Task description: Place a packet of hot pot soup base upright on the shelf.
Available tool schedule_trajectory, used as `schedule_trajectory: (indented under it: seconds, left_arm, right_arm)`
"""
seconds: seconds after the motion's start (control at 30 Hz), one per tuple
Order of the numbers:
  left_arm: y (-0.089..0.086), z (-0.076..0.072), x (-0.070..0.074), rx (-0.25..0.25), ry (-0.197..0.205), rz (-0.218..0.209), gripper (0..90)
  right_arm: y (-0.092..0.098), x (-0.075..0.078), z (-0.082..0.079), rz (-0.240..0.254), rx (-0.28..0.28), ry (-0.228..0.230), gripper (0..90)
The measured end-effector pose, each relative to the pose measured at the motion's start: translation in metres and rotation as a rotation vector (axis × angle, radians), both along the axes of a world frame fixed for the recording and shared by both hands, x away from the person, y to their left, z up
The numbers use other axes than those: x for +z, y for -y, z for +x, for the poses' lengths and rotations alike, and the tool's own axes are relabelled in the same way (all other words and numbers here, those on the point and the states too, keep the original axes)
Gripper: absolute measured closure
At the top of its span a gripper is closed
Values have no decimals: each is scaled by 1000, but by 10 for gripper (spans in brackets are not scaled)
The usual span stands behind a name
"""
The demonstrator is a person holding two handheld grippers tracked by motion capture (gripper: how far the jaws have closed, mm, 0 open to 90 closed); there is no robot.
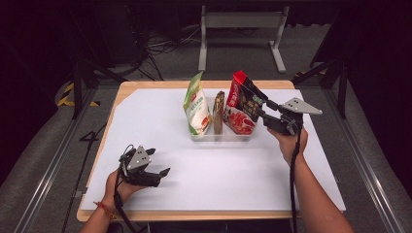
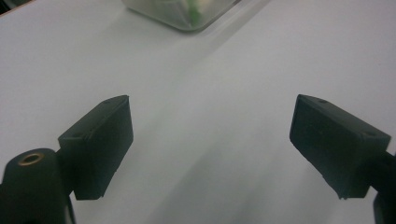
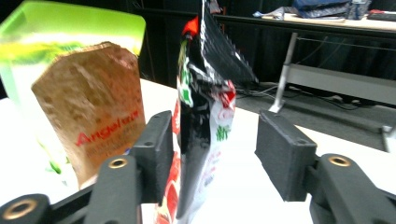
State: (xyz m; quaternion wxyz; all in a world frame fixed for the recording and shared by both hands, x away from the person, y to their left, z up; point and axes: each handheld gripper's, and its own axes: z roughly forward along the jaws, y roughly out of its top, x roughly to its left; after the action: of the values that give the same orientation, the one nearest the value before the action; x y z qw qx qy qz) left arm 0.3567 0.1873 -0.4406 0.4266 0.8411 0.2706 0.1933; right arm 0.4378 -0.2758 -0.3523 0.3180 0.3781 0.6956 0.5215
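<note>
On the brown paper pouch (image 3: 91, 112) at the left of the right gripper view you could read red lettering beginning "Angel"; the smaller print below it was too blurred to make out. The red-and-black foil snack bag (image 1: 243, 104) carried white characters that could not be read in the high view.

Your right hand-held gripper (image 1: 261, 109), right of centre in the high view, had its jaws spread on either side of that bag; the bag (image 3: 203, 135) lay against the left jaw with a clear gap to the right jaw, so the pads did not pinch it. The bag stood at the right end of the clear plastic tray (image 1: 221, 136), beside the brown pouch and the green-and-white bag (image 1: 196, 104).

Your left hand-held gripper (image 1: 158, 162), lower left in that view, held nothing, its jaws wide apart over the white tabletop (image 1: 233, 174).

Open white surface lay all around the tray, broadest toward the bottom edge of the frame.
</note>
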Motion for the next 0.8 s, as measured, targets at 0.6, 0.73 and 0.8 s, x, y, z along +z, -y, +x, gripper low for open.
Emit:
schedule_trajectory:
  seconds: [0.6,0.73,0.8]
  left_arm:
    - [0,0,0,0,-3,2,134]
    - [0,0,0,2,-4,7,132]
    - [0,0,0,1,-4,5,131]
  right_arm:
    - [10,-16,-12,-55,5,-20,309]
    - [14,-19,-16,-73,15,-26,284]
    - [15,-20,-19,-84,18,-11,268]
